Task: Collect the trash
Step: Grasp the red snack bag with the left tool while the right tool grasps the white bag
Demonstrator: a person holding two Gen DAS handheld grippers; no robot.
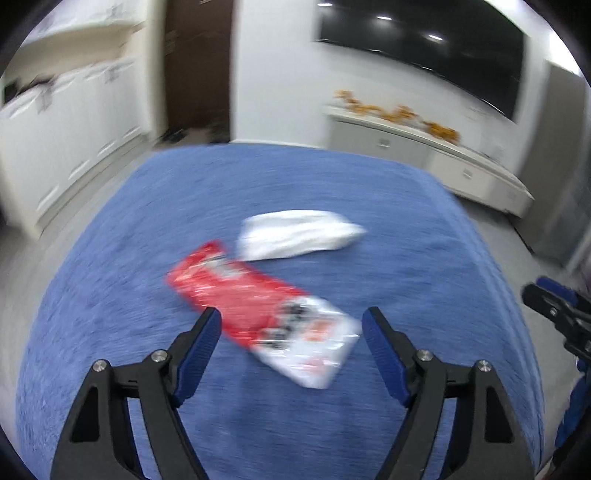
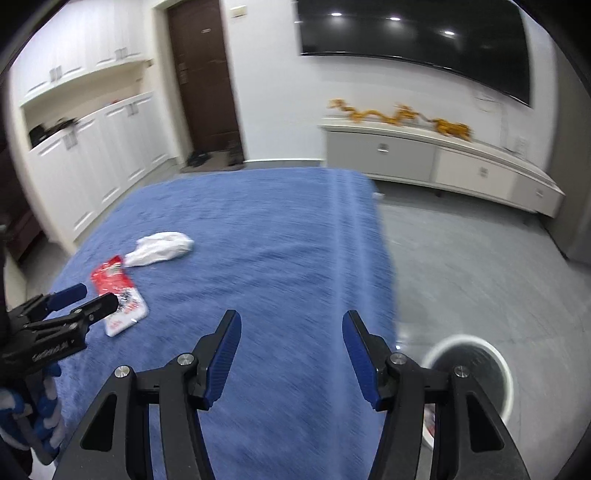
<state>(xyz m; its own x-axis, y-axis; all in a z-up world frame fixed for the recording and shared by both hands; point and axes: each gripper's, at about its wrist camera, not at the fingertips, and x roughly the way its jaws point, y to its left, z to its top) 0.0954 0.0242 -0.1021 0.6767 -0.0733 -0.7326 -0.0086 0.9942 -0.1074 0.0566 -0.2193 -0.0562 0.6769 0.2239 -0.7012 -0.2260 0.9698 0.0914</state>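
Observation:
A red and white plastic wrapper (image 1: pixel 236 291) lies flat on the blue cloth-covered surface (image 1: pixel 295 177). Just beyond it lies a crumpled white bag (image 1: pixel 299 234). My left gripper (image 1: pixel 291 314) hovers above the wrapper's near end, open, with no pad touching it. My right gripper (image 2: pixel 291 314) is open and empty over the blue surface (image 2: pixel 277 221) near its right edge. In the right wrist view the wrapper (image 2: pixel 110 277) and white bag (image 2: pixel 162 247) lie at the left, with the left gripper (image 2: pixel 96 295) over the wrapper. The right gripper (image 1: pixel 537 286) shows at the left view's right edge.
A white-rimmed bin with a dark liner (image 2: pixel 461 338) stands on the grey floor (image 2: pixel 480 258) right of the blue surface. Behind are a low white sideboard (image 2: pixel 406 151) with orange ornaments, a wall screen (image 2: pixel 413 33), a brown door (image 2: pixel 203 74) and white cabinets (image 2: pixel 92 166).

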